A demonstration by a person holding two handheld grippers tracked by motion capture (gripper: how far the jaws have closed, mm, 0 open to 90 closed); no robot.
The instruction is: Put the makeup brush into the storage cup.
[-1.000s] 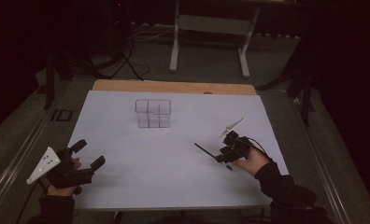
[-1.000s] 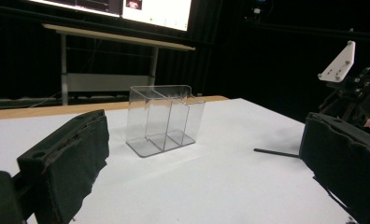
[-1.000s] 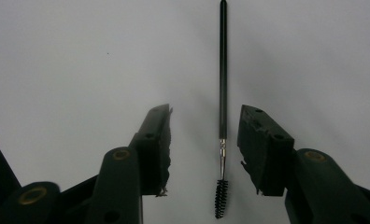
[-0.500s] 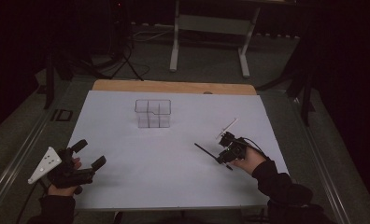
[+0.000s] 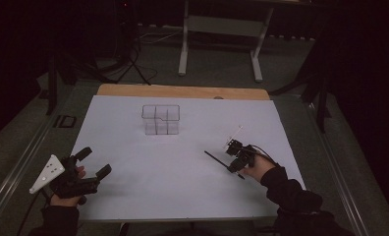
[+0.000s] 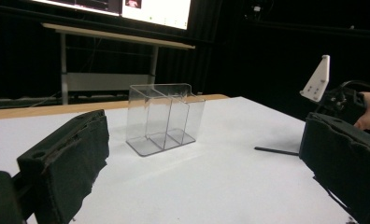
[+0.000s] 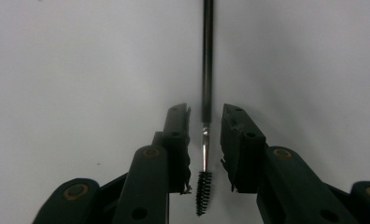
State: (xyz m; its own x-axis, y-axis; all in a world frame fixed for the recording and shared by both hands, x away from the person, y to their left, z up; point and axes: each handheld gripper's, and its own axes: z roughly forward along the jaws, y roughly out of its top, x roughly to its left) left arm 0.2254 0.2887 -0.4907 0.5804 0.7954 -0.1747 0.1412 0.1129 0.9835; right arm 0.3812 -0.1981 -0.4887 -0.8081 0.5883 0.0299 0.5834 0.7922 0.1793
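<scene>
A thin black brush wand (image 7: 207, 84), a dark stick ending in a small bristled spiral tip, lies flat on the white bench (image 5: 182, 191) straight ahead of the right gripper (image 7: 205, 114), its bristle end nearest the gripper and lying in the gap between the two jaws. Those jaws stand a little apart, one on either side of the wand, and neither pad touches it. In the high view the right gripper (image 5: 237, 158) sits low over the wand (image 5: 217, 160), whose handle runs out beyond the jaw tips. Farther off, ahead and to the gripper's left, a clear plastic organizer (image 5: 160, 119) with several compartments stands upright on the bench. The left gripper (image 5: 92, 164) is well apart from all this, at the bench's near left corner, its jaws spread wide with nothing between them; from its own view the organizer (image 6: 162, 119) stands ahead between the two pads.
</scene>
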